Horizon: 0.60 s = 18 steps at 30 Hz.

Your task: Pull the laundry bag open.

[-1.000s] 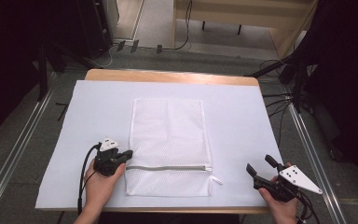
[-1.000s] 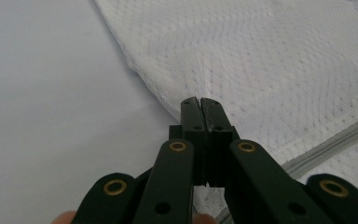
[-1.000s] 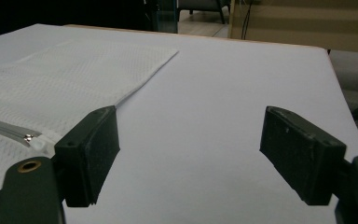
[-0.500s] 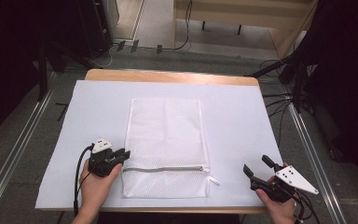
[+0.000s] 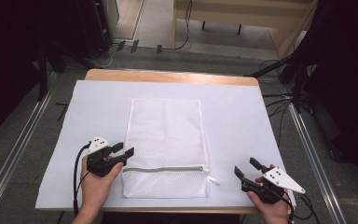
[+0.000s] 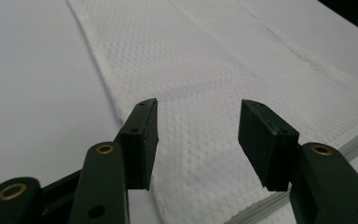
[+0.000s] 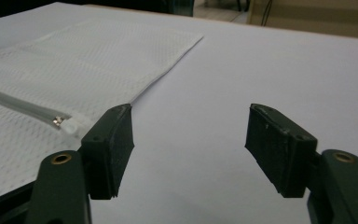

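Note:
A white mesh laundry bag (image 5: 165, 135) lies flat on the white sheet, its grey zipper (image 5: 163, 169) running across near the front end. My left gripper (image 5: 125, 149) sits at the bag's left edge, level with the zipper. Its jaws have just been opening and are open, with the mesh bag (image 6: 223, 60) below them and nothing pressed between the pads. My right gripper (image 5: 245, 166) is open to the right of the bag, apart from it. Its jaws have just been closing a little over bare sheet. In the right gripper view the zipper pull (image 7: 67, 123) lies left of the right gripper (image 7: 191, 109).
The white sheet (image 5: 242, 116) covers most of a wooden table (image 5: 168, 76). Bare sheet lies on both sides of the bag and beyond it. Metal rails (image 5: 18, 144) and cables (image 5: 279, 100) run on the floor around the table.
The left gripper let go of the bag's left edge and opened. The bag's front end shifted slightly left. The right gripper moved left toward the bag and its jaws narrowed a little.

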### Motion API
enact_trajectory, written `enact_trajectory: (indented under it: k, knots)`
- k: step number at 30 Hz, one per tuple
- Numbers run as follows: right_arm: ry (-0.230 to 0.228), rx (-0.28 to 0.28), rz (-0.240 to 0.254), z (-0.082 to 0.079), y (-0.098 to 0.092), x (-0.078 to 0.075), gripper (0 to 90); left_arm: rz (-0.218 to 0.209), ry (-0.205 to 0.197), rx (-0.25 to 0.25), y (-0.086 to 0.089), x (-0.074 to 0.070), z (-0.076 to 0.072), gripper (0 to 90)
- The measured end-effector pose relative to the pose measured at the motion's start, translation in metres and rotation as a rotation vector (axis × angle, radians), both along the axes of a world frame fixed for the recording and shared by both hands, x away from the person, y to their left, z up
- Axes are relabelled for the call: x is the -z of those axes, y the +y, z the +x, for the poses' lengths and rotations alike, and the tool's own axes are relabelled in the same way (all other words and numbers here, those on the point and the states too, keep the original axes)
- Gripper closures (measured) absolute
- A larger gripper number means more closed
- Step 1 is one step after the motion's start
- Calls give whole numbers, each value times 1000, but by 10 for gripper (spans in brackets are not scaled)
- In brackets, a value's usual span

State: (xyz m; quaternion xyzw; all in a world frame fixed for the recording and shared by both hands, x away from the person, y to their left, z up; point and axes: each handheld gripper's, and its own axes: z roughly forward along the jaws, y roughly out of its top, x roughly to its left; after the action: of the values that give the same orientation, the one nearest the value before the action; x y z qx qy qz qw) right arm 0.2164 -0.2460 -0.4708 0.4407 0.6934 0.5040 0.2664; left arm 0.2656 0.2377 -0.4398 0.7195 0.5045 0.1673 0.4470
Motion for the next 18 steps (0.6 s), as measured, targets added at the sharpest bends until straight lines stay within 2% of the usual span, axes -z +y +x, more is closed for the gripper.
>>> enact_trajectory:
  k: [3, 4, 7, 10, 13, 18]
  knots:
    - [49, -41, 14, 0, 5, 3, 366, -3, -9, 28, -8, -2, -1, 498]
    - [49, -41, 14, 0, 5, 3, 366, -3, -9, 28, -8, -2, -1, 500]
    - [83, -90, 10, -2, 14, 4, 366, 5, -10, 74, -19, -2, -3, 515]
    - [99, -102, 9, -1, 20, 6, 365, 6, -10, 95, -25, -2, -5, 522]
    - [135, -121, 15, 2, 25, 8, 367, 5, -8, 116, -29, -1, -7, 529]
    - [188, -175, -12, 2, 35, 12, 378, 7, -4, 149, -38, 0, -8, 540]
